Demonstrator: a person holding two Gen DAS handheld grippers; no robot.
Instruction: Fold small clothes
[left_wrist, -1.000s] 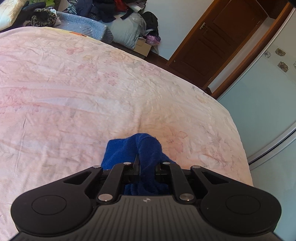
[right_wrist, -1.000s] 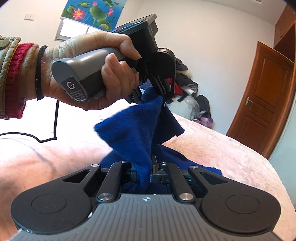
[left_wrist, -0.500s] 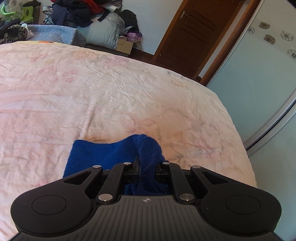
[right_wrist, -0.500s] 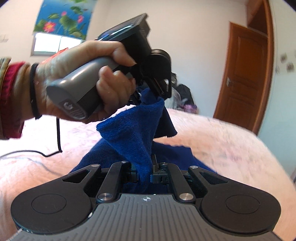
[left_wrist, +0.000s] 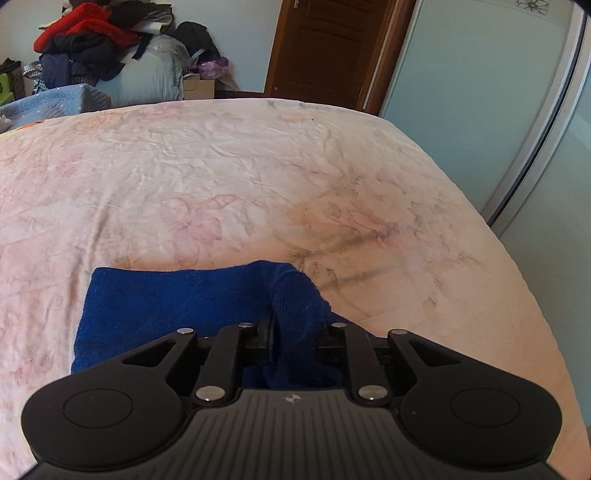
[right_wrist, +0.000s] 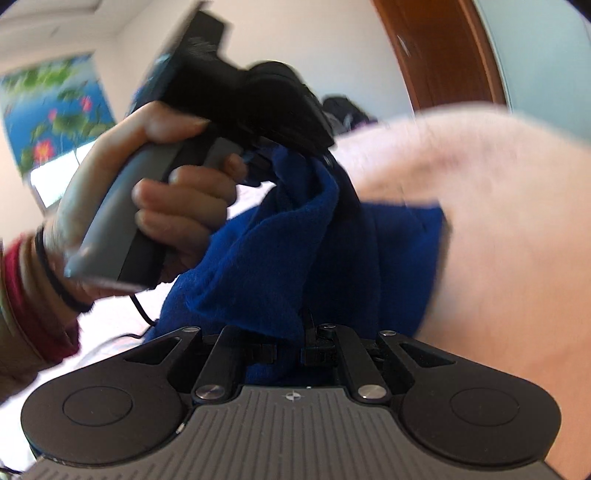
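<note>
Blue cloth (left_wrist: 177, 299) is pinched at one bunched edge by left gripper (left_wrist: 293, 332) and at another by right gripper (right_wrist: 291, 345), part lifted, the rest laid flat on the floral bedsheet (left_wrist: 258, 177).

Blue cloth (left_wrist: 177, 306) lowered (now spread wider).

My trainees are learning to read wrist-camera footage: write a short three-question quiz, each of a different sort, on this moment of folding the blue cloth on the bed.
1. True or false: the left gripper is shut on the blue cloth.
2. The cloth's far part lies on: A) the floral bedsheet B) the floor C) a chair.
3. Fill in: the right gripper pinches the ____ cloth.

Key: 1 true; 2 A; 3 blue.
</note>
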